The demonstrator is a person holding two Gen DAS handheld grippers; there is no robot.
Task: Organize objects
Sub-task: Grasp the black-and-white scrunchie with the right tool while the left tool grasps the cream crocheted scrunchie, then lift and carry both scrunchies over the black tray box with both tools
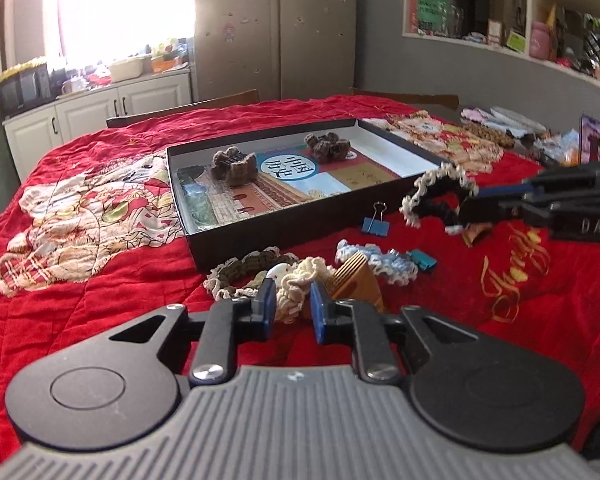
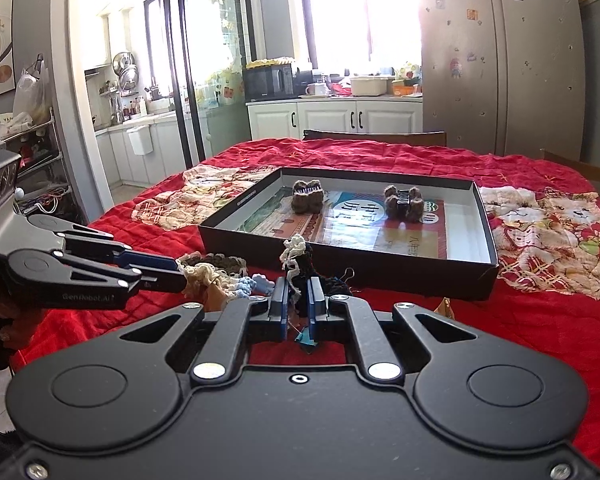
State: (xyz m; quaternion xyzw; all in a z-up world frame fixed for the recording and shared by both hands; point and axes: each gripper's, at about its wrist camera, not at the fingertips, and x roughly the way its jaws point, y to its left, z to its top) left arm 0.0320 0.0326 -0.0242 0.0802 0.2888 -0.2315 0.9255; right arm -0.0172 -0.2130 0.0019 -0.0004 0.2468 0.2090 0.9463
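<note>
Red quilted cloth (image 1: pixel 100 280) covers table (kitchen behind); black tray (image 2: pixel 340 268) mid-table.

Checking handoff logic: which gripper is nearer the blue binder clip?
Right. The right gripper, shut on a black crocheted piece, hangs just beside the blue binder clip. The left gripper sits farther back, over the cream crochet pile.

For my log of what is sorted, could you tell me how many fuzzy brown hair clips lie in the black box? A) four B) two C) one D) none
B: two brown clips sit apart inside the box, on the printed sheet.
</note>
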